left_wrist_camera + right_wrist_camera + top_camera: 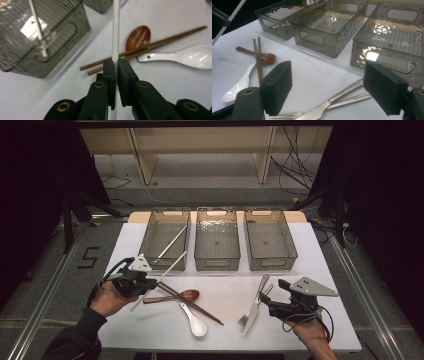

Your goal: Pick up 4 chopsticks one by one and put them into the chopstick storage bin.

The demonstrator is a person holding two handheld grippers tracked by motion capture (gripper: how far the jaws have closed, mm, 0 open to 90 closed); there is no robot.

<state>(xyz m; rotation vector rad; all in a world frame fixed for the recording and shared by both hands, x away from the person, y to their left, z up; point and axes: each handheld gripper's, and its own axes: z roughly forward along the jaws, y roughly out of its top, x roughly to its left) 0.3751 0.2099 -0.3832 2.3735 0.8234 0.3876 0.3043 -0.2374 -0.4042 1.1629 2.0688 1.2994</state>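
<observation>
White-topped desk point(150, 320), lit against a dark room with cables on the floor behind; contents are listed largest to smallest.

Three smoked-plastic bins are set in a row at the far edge: left bin point(165, 237), middle bin point(216, 237), right bin point(270, 239). One white chopstick point(170, 244) is already propped inside the left bin, slanting over its near rim.

Left tool point(150, 281): jaws are closed on a second white chopstick point(115, 30), which is pinched near its middle and held clear of the desk, just in front of the left bin. Right tool point(327, 87): jaws are held wide apart with nothing between them, poised just above the fork point(245, 319) and knife point(256, 304) at the near right.

Loose items at centre: a pair of brown chopsticks point(192, 304) laid across a brown wooden spoon point(187, 295), with a white ceramic spoon point(195, 322) just beside them.

Risks, as judged:
- The held stick is thin, smooth and gripped at one narrow spot; it may pivot or slide through the pads if swung quickly.
- Its far tip may catch the bin's near rim, so that the bin is nudged or the stick levered out.
- The propped stick may be knocked out if struck on entry.
- If released tilted, the stick may tip back over the rim onto the desk.
</observation>
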